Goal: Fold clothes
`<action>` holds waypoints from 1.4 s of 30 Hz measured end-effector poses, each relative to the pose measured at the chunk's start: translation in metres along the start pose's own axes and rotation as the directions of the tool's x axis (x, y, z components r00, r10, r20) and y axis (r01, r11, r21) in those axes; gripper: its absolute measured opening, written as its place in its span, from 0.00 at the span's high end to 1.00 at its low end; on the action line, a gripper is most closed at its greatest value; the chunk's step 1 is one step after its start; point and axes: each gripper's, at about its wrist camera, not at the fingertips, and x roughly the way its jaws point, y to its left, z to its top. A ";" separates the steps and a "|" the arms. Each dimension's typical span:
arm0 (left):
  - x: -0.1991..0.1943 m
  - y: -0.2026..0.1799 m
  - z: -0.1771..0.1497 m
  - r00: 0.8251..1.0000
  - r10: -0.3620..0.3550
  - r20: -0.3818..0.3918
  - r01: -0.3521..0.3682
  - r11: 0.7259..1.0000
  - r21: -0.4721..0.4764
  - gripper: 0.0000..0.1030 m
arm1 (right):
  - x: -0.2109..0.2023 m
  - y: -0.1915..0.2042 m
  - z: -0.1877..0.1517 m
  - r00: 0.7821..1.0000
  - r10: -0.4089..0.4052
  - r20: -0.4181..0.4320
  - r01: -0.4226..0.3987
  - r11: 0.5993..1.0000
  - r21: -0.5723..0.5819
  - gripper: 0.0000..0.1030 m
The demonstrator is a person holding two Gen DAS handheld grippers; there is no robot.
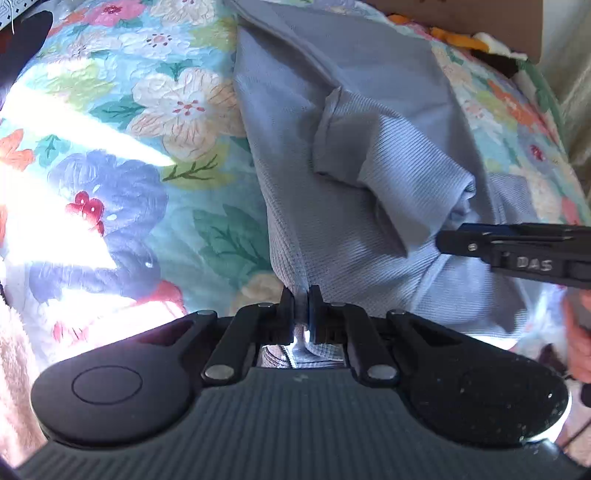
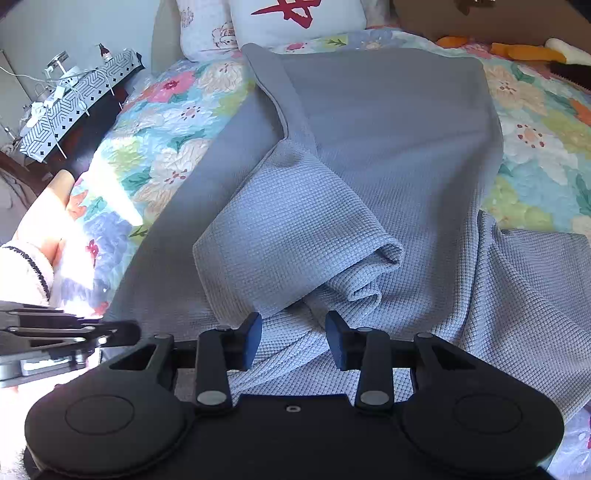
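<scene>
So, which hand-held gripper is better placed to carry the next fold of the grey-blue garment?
Left. The left hand-held gripper is already shut on the edge of the grey-blue waffle-knit garment, so it could probably pull at once. The right hand-held gripper stands open above the fabric, gripping nothing.

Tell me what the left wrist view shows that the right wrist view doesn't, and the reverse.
Only the left wrist view shows the left gripper shut on the near edge of the grey garment. Only the right wrist view shows the right gripper open above the fabric, the pillows and a cluttered side table. Both show the garment, with one part folded over, on the floral bedspread.
</scene>
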 end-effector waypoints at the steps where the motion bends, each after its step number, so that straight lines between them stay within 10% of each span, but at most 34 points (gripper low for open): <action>1: -0.006 -0.001 -0.001 1.000 0.008 0.004 -0.008 1.000 0.004 0.94 | -0.001 -0.001 0.001 1.000 -0.009 0.006 0.009 1.000 -0.005 0.58; 10: 0.001 0.007 -0.004 0.998 0.043 -0.038 -0.043 0.999 -0.022 0.91 | -0.008 -0.004 0.006 0.994 -0.102 0.051 0.104 0.993 -0.050 0.54; 14: -0.028 -0.008 0.010 0.998 -0.005 0.058 0.004 1.000 0.018 0.65 | -0.017 -0.014 0.012 0.982 -0.161 0.100 0.166 0.985 -0.049 0.45; 22: -0.005 -0.042 0.059 0.991 -0.063 0.116 0.056 0.996 0.063 0.49 | 0.032 -0.034 0.048 0.999 -0.047 0.013 0.049 0.991 -0.125 0.43; 24: 0.013 -0.046 0.067 0.993 -0.079 0.092 0.074 0.996 0.056 0.46 | 0.031 -0.044 0.045 0.998 0.063 0.019 -0.062 0.997 -0.040 0.61; 25: 0.023 -0.048 0.072 0.993 -0.087 0.079 0.083 0.995 0.052 0.45 | 0.031 -0.048 0.044 0.996 0.085 0.016 -0.085 0.996 -0.008 0.95; 30: 0.057 -0.066 0.084 0.998 -0.013 0.069 0.008 0.997 0.075 0.40 | 0.010 -0.049 0.051 0.983 0.083 0.162 -0.082 0.997 -0.014 0.94; 42: 0.059 -0.089 0.087 0.967 -0.100 0.234 0.084 0.994 0.076 0.21 | -0.005 -0.070 0.054 0.970 0.085 0.228 -0.114 0.987 0.114 0.93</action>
